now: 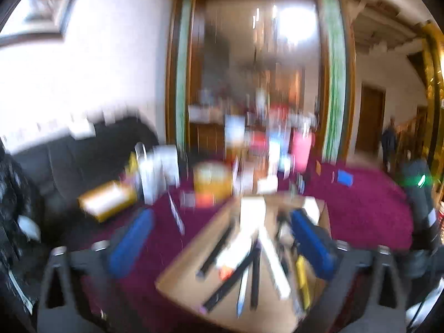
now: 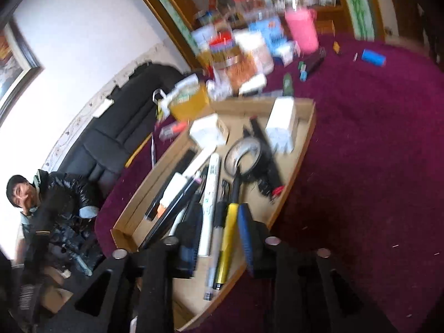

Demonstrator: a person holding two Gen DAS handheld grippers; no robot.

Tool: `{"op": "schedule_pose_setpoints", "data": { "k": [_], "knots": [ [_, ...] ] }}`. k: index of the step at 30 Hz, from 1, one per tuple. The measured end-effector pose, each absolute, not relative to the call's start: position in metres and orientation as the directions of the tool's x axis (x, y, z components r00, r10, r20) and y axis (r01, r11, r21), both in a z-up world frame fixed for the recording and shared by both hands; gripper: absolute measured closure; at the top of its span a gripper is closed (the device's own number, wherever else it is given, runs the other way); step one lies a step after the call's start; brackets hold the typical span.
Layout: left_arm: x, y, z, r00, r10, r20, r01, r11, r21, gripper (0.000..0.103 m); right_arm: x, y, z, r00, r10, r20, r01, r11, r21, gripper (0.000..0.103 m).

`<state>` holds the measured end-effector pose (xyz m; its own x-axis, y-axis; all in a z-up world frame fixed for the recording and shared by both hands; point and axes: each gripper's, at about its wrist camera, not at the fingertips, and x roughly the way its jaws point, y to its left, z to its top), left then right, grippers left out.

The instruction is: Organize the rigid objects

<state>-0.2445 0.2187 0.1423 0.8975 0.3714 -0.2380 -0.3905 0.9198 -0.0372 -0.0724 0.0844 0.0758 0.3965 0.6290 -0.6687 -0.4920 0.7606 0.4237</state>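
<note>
Your left gripper (image 1: 222,241) stands wide open and empty above one cardboard tray (image 1: 180,283) on the magenta carpet (image 1: 366,211); blur hides how many pens lie inside. Your right gripper (image 2: 219,238) is partly open around one yellow marker (image 2: 226,247), pads apparently off it. One magnifying glass (image 2: 242,155), two white boxes.

White pen (image 2: 211,191) in the tray: dark print runs along the barrel — too smeared to read.
Blue box (image 2: 270,33) at the far pile: pale lettering, blurred past reading.
Orange packet (image 2: 241,68): pattern only, no words.
Left wrist view: all motion blur — nothing legible.
</note>
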Motion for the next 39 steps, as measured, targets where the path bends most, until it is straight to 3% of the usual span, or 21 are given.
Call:
{"op": "schedule_pose_setpoints", "data": {
  "k": [2,3,5,7,11,21,39],
  "knots": [
    [-0.255,0.211,0.148,0.946,0.285,-0.152,-0.3,0.95,-0.086,0.0,-0.085,0.077,0.084,0.472,0.608,-0.639,-0.503,0.78,0.371,0.057],
    [-0.252,0.21,0.149,0.955,0.244,-0.168,-0.263,0.959,-0.107,0.0,-0.091,0.073,0.088,0.502,0.598,-0.624,-0.508,0.788,0.348,0.053],
    [-0.228,0.211,0.143,0.94,0.144,-0.309,-0.196,0.97,-0.145,0.0,-0.102,0.067,0.092,0.545,0.581,-0.605,-0.511,0.802,0.309,0.041],
    [-0.209,0.211,0.131,0.896,0.149,-0.418,-0.227,0.963,-0.143,0.0,-0.114,0.063,0.094,0.587,0.543,-0.601,-0.509,0.824,0.248,0.028],
    [-0.203,0.207,0.119,0.856,0.242,-0.458,-0.315,0.945,-0.089,0.0,-0.126,0.06,0.092,0.67,0.446,-0.594,-0.49,0.866,0.099,0.016],
    [-0.19,0.211,0.1,0.731,0.351,-0.585,-0.439,0.899,-0.01,0.0,-0.135,0.057,0.087,0.732,0.362,-0.577,-0.453,0.892,-0.015,0.01],
    [-0.185,0.222,0.083,0.684,0.327,-0.652,-0.448,0.894,-0.022,0.0,-0.153,0.086,0.08,0.772,0.283,-0.57,-0.456,0.871,-0.185,0.009]
  ]
}}
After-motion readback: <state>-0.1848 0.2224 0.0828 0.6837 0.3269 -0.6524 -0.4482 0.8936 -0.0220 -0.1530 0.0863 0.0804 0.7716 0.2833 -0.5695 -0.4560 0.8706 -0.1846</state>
